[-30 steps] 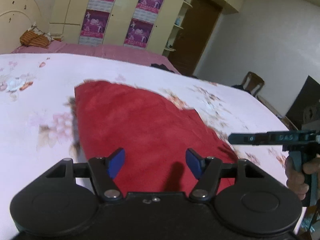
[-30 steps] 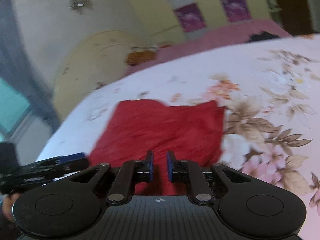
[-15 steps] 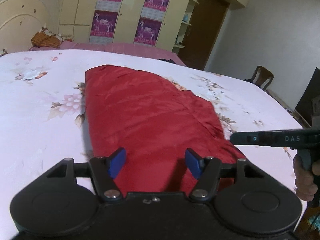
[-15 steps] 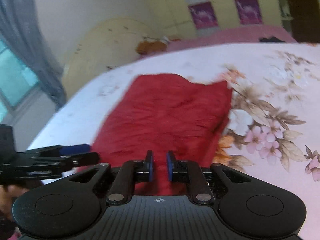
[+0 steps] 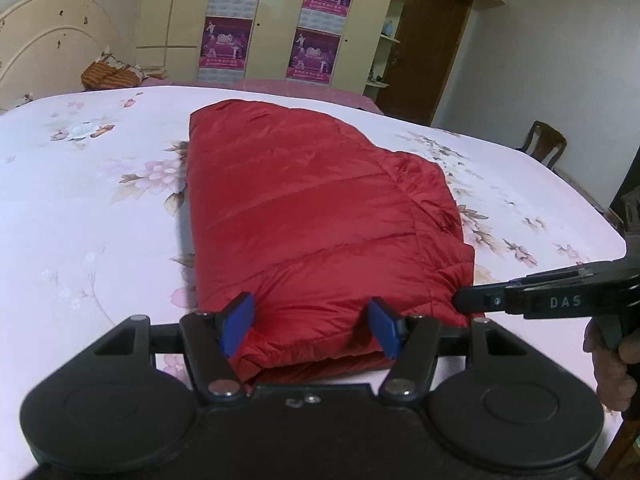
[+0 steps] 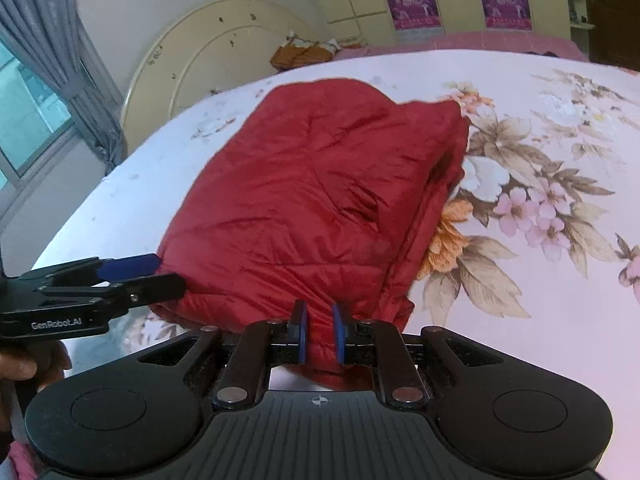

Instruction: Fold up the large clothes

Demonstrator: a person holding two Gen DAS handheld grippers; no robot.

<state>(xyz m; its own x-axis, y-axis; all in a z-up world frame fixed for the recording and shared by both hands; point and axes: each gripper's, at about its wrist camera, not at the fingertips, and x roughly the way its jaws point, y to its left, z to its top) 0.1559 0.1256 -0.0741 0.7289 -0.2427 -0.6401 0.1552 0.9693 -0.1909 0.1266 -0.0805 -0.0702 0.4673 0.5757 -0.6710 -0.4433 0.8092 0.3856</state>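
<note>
A red puffy jacket (image 5: 312,208) lies folded lengthwise on the floral bed sheet (image 5: 80,220), its near edge right at both grippers. My left gripper (image 5: 311,328) holds the thick near-left corner, its blue pads (image 5: 238,324) set wide apart and pressing the padding from both sides. From the right wrist view that gripper (image 6: 160,274) sits at the jacket's (image 6: 320,200) left corner. My right gripper (image 6: 319,334) is shut on a thin pinch of the near edge. In the left wrist view its tip (image 5: 464,302) meets the jacket's right corner.
The bed (image 6: 540,280) stretches far beyond the jacket. A cream headboard (image 5: 44,40) and an orange cushion (image 5: 112,76) are at its far end. Behind stand a wardrobe with posters (image 5: 272,20), a brown door (image 5: 432,48) and a chair (image 5: 546,144). A curtained window (image 6: 40,80) is at left.
Both grippers have come down closer to the sheet with the jacket's near edge still in them. The jacket has settled flat and its far end now shows sharply.
</note>
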